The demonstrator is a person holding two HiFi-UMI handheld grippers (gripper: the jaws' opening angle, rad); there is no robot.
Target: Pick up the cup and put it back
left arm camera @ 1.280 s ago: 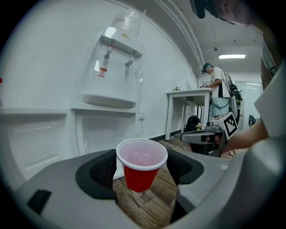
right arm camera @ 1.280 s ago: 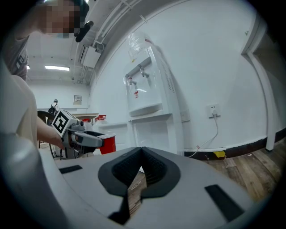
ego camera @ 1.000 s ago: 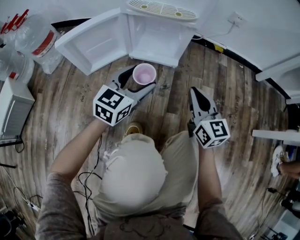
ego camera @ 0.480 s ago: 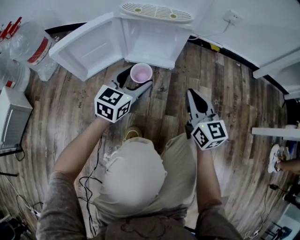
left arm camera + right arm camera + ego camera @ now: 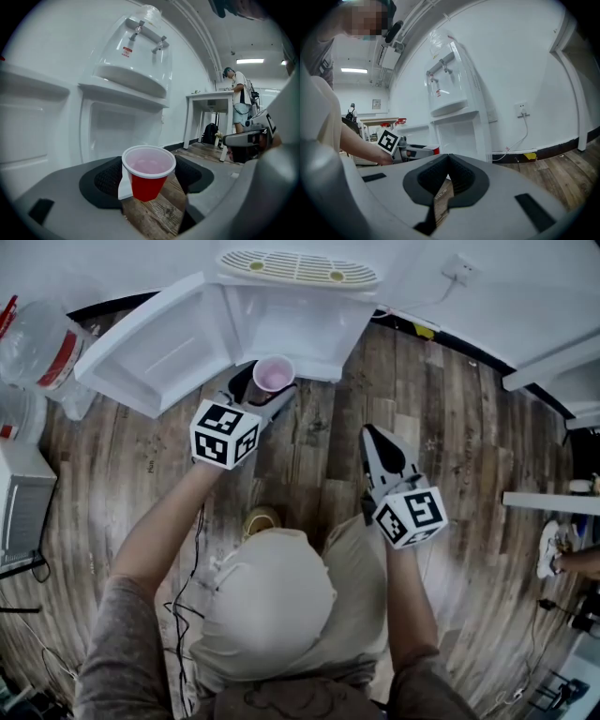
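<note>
Clamped at the rim between the pads of the left hand-held gripper (image 5: 268,388): a red cup (image 5: 147,174), upright, mouth up, clear of the wooden floor (image 5: 450,446). Jaws set fairly wide, only because of the cup's width. Carried low and nearly level, right at the lip of the open cabinet (image 5: 300,320) in the base of the water dispenser (image 5: 298,265), door (image 5: 155,348) swung out to the left.

Probably kept upright so as to land flat on its base, and low so as to pass under the cabinet's top edge. Judged as the put-back half of the task: cup lifted, not yet set down, just at the threshold of the compartment.

Right hand-held gripper (image 5: 373,435) hanging over the floor, well apart from the cup, jaws pressed together with nothing between them. Seemingly parked out of the way, with no part in a one-handed placement.

Next needed: forward into the cabinet, down onto its bottom, then release without tipping so light a cup.
</note>
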